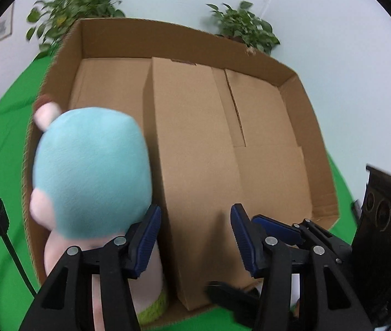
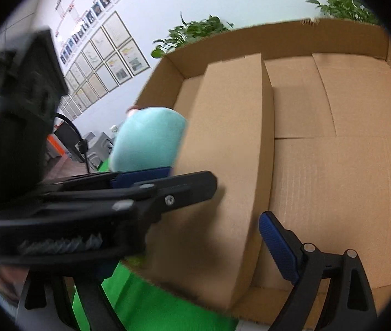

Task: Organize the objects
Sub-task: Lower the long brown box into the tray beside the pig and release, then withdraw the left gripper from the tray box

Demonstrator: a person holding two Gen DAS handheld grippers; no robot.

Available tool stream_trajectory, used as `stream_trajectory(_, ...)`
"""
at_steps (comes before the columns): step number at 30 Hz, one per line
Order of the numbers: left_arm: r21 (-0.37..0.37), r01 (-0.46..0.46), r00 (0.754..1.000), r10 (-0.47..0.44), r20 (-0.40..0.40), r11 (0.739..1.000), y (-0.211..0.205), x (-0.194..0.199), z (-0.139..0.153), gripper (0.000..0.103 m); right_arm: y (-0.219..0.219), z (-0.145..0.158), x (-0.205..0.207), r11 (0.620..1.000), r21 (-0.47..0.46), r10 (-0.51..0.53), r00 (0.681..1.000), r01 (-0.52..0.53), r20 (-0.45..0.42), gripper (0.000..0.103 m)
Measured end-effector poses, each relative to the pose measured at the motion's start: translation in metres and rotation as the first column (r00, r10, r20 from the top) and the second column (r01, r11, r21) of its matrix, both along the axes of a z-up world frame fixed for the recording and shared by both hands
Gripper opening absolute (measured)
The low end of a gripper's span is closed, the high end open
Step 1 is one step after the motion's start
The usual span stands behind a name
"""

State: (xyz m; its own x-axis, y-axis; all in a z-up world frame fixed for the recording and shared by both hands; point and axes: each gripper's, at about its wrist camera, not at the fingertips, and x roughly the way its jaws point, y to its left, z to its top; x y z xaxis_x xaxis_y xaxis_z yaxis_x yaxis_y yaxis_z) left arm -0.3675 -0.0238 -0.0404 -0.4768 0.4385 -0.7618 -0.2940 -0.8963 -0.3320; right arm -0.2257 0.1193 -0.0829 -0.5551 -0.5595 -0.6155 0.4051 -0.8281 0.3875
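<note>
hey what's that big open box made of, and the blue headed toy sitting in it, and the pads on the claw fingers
Box: plain brown corrugated cardboard, matte; fluted ridges and folded flaps show. Toy: soft plush fabric, likely synthetic; its teal head looks fuzzy and napped, with pale pink parts. Finger pads on the left claw: dark blue, finely ribbed, probably rubber or soft plastic, set on black, hard-looking plastic arms.

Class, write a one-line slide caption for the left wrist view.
Blue-headed plush toy sits in the cardboard box's left compartment, beside the left gripper.
</note>
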Motion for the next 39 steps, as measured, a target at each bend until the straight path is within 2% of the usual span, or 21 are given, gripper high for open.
stream_trajectory(3, 0.005, -0.022, 1.000, 0.022, -0.019, 1.000, -0.011, 0.014, 0.011, 0.051, 0.011, -0.002, 0.007, 1.000, -0.009, 0.002, 1.000, -0.002, 0.007, 0.088)
stream_trajectory(5, 0.000, -0.036, 0.999, 0.036, -0.040, 0.999, -0.016, 0.026, 0.017, 0.051, 0.013, -0.009, 0.001, 1.000, 0.006, -0.002, 0.999, 0.002, 0.046, 0.056)
stream_trajectory(7, -0.026, -0.049, 0.996, 0.047, -0.074, 0.998, -0.021, 0.041, 0.023, 0.051, 0.012, -0.018, -0.001, 0.999, 0.043, -0.008, 0.998, 0.005, 0.065, 0.042)
stream_trajectory(11, -0.048, -0.068, 0.989, 0.061, -0.135, 0.997, -0.031, 0.073, 0.032, 0.051, 0.010, -0.024, 0.003, 0.999, 0.051, -0.013, 0.999, 0.011, 0.048, 0.042)
stream_trajectory(16, -0.064, -0.095, 0.970, 0.078, -0.230, 0.993, -0.035, 0.114, 0.041, 0.051, 0.019, -0.016, 0.013, 0.997, 0.066, -0.046, 0.999, 0.045, 0.018, 0.042)
stream_trajectory(18, -0.067, -0.101, 0.962, 0.080, -0.262, 0.993, -0.036, 0.128, 0.046, 0.053, 0.020, -0.009, 0.014, 0.998, 0.035, -0.049, 0.999, 0.049, 0.005, 0.049)
stream_trajectory(20, -0.088, -0.116, 0.945, 0.083, -0.317, 0.989, -0.036, 0.146, 0.052, 0.055, 0.018, 0.000, 0.014, 0.997, 0.022, -0.073, 0.997, 0.073, -0.016, 0.081)
stream_trajectory(21, -0.101, -0.131, 0.933, 0.088, -0.348, 0.986, -0.036, 0.155, 0.055, 0.063, 0.022, 0.007, 0.024, 0.995, 0.018, -0.098, 0.994, 0.099, -0.041, 0.085)
stream_trajectory(22, -0.113, -0.151, 0.919, 0.097, -0.381, 0.982, -0.035, 0.165, 0.058, 0.067, 0.022, 0.013, 0.031, 0.994, 0.027, -0.109, 0.993, 0.110, -0.055, 0.085)
stream_trajectory(24, -0.127, -0.192, 0.894, 0.119, -0.432, 0.973, -0.032, 0.179, 0.062, 0.084, 0.020, 0.019, 0.041, 0.989, 0.064, -0.126, 0.989, 0.131, -0.080, 0.088)
stream_trajectory(25, -0.126, -0.215, 0.875, 0.134, -0.465, 0.969, -0.030, 0.188, 0.065, 0.088, 0.023, 0.023, 0.056, 0.984, 0.094, -0.142, 0.984, 0.152, -0.107, 0.092)
stream_trajectory(26, -0.114, -0.239, 0.851, 0.152, -0.503, 0.964, -0.028, 0.201, 0.069, 0.098, 0.022, 0.026, 0.060, 0.980, 0.108, -0.152, 0.980, 0.166, -0.125, 0.098)
stream_trajectory(27, -0.108, -0.253, 0.839, 0.163, -0.519, 0.961, -0.028, 0.209, 0.071, 0.102, 0.025, 0.030, 0.076, 0.974, 0.127, -0.166, 0.973, 0.187, -0.161, 0.101)
stream_trajectory(29, -0.092, -0.284, 0.809, 0.187, -0.558, 0.954, -0.023, 0.229, 0.073, 0.103, 0.029, 0.034, 0.101, 0.958, 0.172, -0.190, 0.956, 0.230, -0.222, 0.103)
stream_trajectory(34, -0.097, -0.288, 0.803, 0.184, -0.567, 0.953, -0.002, 0.266, 0.074, 0.103, 0.040, 0.042, 0.153, 0.917, 0.247, -0.237, 0.926, 0.312, -0.293, 0.103)
stream_trajectory(39, -0.071, -0.258, 0.821, 0.180, -0.543, 0.964, 0.014, 0.292, 0.070, 0.103, 0.047, 0.045, 0.187, 0.891, 0.256, -0.291, 0.904, 0.375, -0.312, 0.103)
